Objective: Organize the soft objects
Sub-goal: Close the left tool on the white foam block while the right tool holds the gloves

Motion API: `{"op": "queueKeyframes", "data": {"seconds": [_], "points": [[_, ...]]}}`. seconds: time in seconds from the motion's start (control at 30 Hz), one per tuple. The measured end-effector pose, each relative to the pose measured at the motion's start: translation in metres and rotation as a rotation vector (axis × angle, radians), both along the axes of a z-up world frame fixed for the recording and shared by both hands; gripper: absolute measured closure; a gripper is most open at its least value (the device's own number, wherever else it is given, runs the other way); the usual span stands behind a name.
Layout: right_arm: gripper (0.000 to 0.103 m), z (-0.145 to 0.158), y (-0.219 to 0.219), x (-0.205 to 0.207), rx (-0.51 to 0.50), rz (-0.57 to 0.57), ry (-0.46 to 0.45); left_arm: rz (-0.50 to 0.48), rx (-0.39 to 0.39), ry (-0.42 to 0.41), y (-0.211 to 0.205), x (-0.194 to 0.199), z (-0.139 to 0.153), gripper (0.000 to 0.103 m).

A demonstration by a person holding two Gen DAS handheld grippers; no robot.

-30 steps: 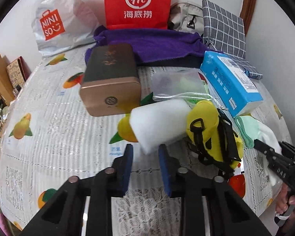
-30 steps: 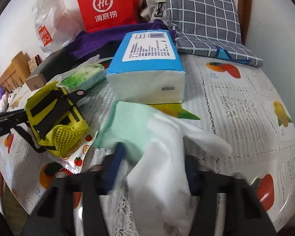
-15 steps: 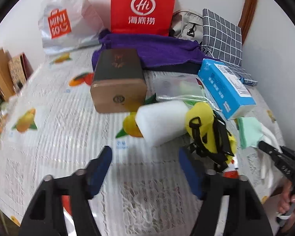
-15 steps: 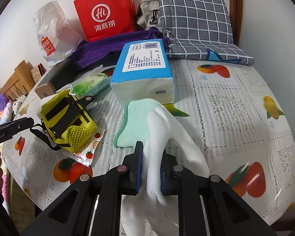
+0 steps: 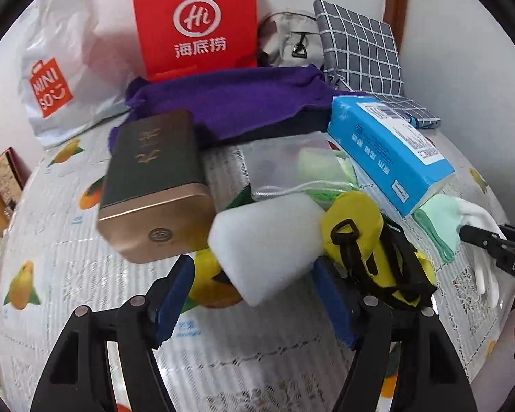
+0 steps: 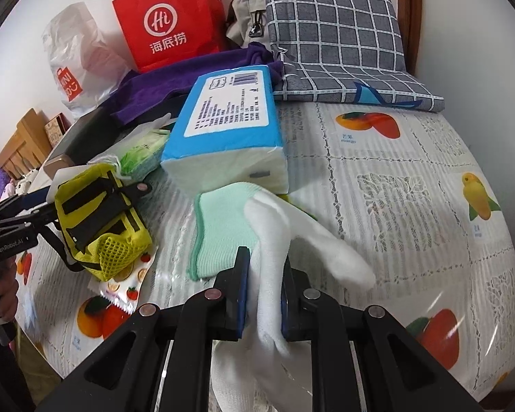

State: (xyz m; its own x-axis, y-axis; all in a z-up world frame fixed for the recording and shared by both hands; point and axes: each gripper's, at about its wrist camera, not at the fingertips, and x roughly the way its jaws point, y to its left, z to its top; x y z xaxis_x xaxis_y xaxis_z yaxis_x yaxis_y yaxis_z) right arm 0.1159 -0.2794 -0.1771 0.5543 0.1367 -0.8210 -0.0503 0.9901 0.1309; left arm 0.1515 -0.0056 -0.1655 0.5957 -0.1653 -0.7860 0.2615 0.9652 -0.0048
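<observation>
On the table: white foam block | left tongs spread, empty | right tongs pinching white glove

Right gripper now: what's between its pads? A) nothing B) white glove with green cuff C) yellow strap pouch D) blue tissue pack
B: the right gripper is pinched on the white glove, whose fabric bunches between both pads.

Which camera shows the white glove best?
The right wrist view: the glove fills the middle, pinched in the right gripper. The left wrist view shows the glove only small at the right edge.
</observation>
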Motion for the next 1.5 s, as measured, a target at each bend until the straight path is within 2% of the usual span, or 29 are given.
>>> {"op": "queueKeyframes", "data": {"seconds": [0.07,0.23,1.03,1.5], "points": [[0.088,-0.001,0.001,0.002,-0.002,0.0,0.003,-0.007,-0.026,0.004,0.001,0.001,-0.003,0.057],[0.088,-0.003,0.005,0.005,-0.011,0.003,0.011,-0.012,-0.051,0.021,0.005,0.0,-0.006,0.063],[0.089,0.042,0.012,-0.035,0.01,0.038,-0.101,0.127,-0.071,-0.047,0.047,-0.061,0.037,0.073],[0.089,0.069,0.023,-0.039,0.002,0.066,-0.147,0.161,-0.086,-0.096,0.055,-0.069,0.069,0.074]]}}
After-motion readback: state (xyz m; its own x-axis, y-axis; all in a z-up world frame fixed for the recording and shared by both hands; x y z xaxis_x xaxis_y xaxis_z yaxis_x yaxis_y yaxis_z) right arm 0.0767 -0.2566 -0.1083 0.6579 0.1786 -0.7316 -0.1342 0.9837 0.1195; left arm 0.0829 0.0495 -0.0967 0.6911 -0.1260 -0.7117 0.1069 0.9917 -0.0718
